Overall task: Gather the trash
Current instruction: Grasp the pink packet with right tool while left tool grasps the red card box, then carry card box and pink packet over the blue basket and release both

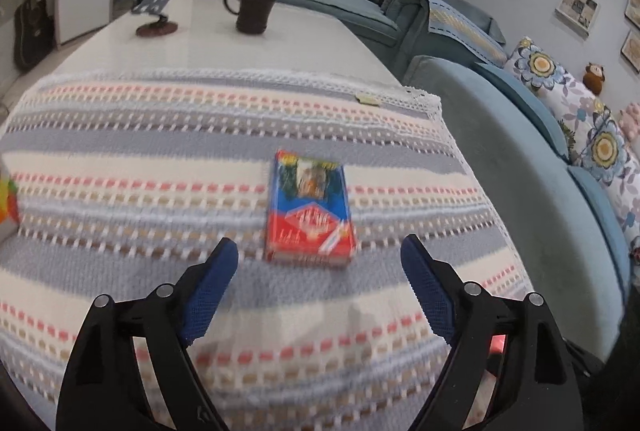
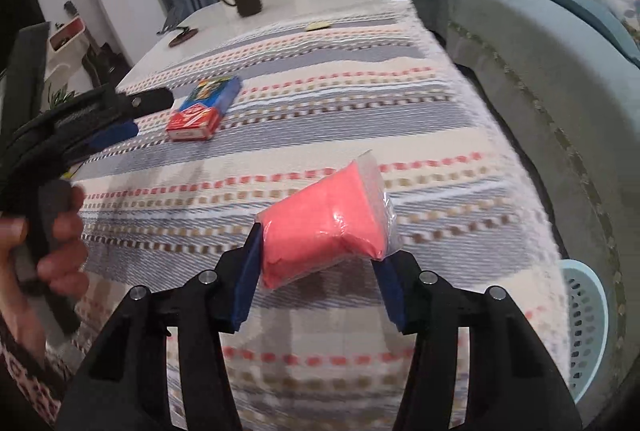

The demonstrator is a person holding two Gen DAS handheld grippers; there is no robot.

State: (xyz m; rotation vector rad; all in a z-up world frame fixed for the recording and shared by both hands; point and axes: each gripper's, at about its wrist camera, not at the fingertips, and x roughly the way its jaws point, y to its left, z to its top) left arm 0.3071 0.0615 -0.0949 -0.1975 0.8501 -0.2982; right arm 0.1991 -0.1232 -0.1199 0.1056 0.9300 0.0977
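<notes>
Landmark: the red-and-blue box (image 1: 310, 209) lies flat on the striped cloth (image 1: 120, 159) covering the counter (image 1: 304, 39); every place below is given from it.
Left tool: the left tool (image 1: 320, 251) sits just short of the box's near end, jaws spread wide and empty, the box lined up with the gap between them but untouched, probably so the pads can come down on either long side.
Left hand: a hand (image 2: 48, 243) grips the tool's handle, well to the near left of the box in the right wrist view.
Right tool: the right tool (image 2: 316, 267) is nearer the camera and right of the box, jaws partly closed with both pads pressed on a pink plastic-wrapped packet (image 2: 328, 223), held clear of the cloth, likely for carrying off.
Basket: a pale blue perforated basket (image 2: 588, 323) stands far right of the box, below the counter edge, a likely drop spot.
</notes>
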